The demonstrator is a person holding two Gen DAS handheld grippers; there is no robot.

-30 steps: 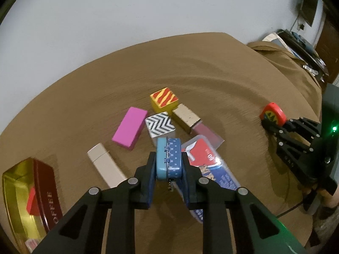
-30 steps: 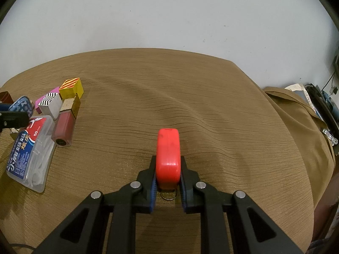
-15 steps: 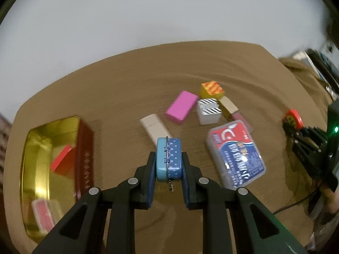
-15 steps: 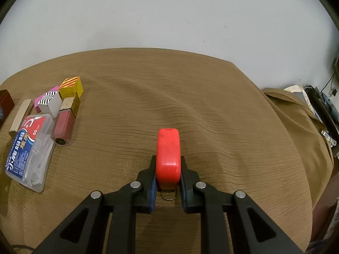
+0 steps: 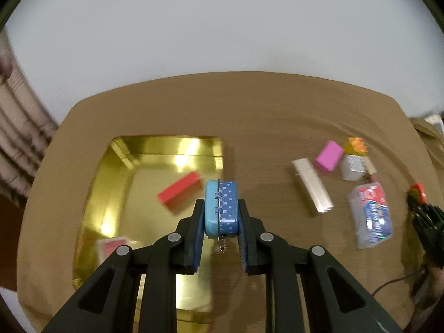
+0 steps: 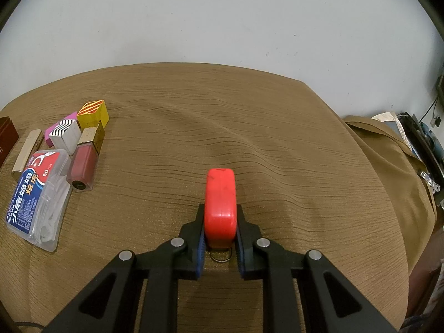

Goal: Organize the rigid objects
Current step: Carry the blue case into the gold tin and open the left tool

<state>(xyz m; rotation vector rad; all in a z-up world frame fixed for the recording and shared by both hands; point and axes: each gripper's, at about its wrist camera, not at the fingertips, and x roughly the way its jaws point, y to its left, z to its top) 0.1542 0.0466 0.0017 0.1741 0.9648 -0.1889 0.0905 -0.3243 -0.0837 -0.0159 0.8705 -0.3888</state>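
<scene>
Left gripper (image 5: 221, 216) is clamped on a small blue hinged tin with a dangling chain (image 5: 221, 209), held above the right edge of the open gold rectangular tin (image 5: 116, 172), which contains a red flat block (image 5: 179, 192) and a red-faced card box (image 5: 113, 247). Right gripper (image 6: 220, 222) is closed on a red rounded plastic case with a metal ring (image 6: 220, 202), low over the brown ribbed tablecloth (image 6: 277, 144). Well left of it lie a clear floss-pick box (image 6: 36, 194), a dark-red lip gloss tube (image 6: 83, 163), a yellow striped cube (image 6: 93, 113) and a black-and-white striped block (image 6: 65, 136).
</scene>
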